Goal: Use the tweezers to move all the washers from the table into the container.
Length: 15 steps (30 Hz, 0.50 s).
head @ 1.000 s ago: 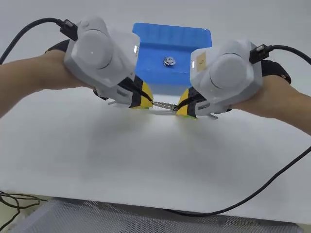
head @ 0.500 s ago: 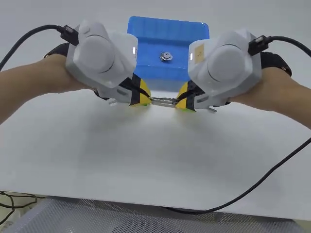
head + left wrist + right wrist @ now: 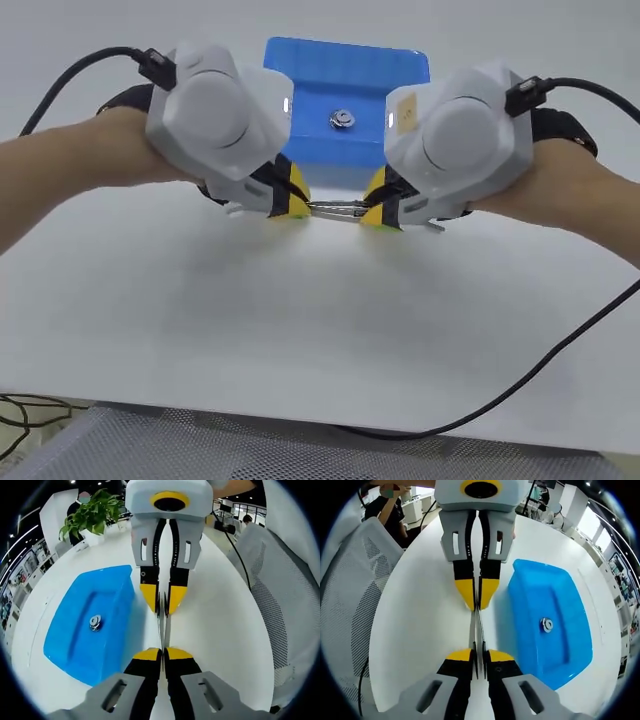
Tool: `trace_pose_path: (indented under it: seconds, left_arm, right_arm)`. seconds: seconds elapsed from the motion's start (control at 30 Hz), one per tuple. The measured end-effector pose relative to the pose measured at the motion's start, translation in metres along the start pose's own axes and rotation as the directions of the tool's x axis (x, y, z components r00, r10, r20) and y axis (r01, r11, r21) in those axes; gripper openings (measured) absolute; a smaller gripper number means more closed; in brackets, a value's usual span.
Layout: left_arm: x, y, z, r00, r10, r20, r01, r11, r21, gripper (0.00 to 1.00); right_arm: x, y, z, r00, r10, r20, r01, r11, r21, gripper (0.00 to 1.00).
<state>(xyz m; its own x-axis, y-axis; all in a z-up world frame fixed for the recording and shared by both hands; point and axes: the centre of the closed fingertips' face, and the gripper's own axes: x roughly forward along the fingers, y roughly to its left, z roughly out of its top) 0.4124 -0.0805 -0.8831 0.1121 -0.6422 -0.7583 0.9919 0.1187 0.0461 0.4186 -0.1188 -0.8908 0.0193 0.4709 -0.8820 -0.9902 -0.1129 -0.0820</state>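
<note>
The white table (image 3: pixel 320 330) is being shown across the lower half of the head view, with a black cable (image 3: pixel 540 385) trailing over its lower right. The blue container (image 3: pixel 345 58) is being shown at upper centre, just behind the two grippers. The left gripper (image 3: pixel 290 203) and the right gripper (image 3: pixel 378 208) are being held tip to tip at centre frame, low over the table. Each one's yellow-tipped jaws are being pressed narrow on one end of the thin metal tweezers (image 3: pixel 335 207), which are being spanned between them. A washer (image 3: pixel 343 119), possibly a small stack, is being seen lying in the container's well, apart from the tweezers.

Against the pictures of a second ago, very little is being altered. The grippers are being kept joined on the tweezers, in the same place relative to the container, and the slight shift of the whole picture is being put down to the headset. The moment is being judged a hand-over or re-grip of the tweezers, not a pick. Whether further washers are waiting behind the grippers cannot be told.
</note>
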Motion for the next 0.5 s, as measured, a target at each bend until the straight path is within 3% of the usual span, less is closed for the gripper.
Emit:
trace_pose_path:
  seconds: [0.33,0.47,0.5]
  left_arm:
    - [-0.004,0.000,-0.006,0.9996,0.004,-0.029,-0.005,1.000,-0.028,0.13]
    - [-0.010,-0.005,-0.010,0.9994,0.003,-0.034,-0.006,0.998,-0.070,0.14]
    - [-0.011,-0.007,-0.010,0.9996,0.001,-0.029,-0.003,0.995,-0.098,0.15]
  right_arm:
    - [-0.003,-0.003,-0.004,0.9998,-0.003,0.019,0.002,0.999,0.051,0.15]
    - [-0.009,-0.003,-0.004,0.9969,-0.024,0.075,0.014,0.992,0.126,0.16]
    - [-0.012,-0.003,-0.001,0.9921,-0.044,0.117,0.025,0.986,0.164,0.16]
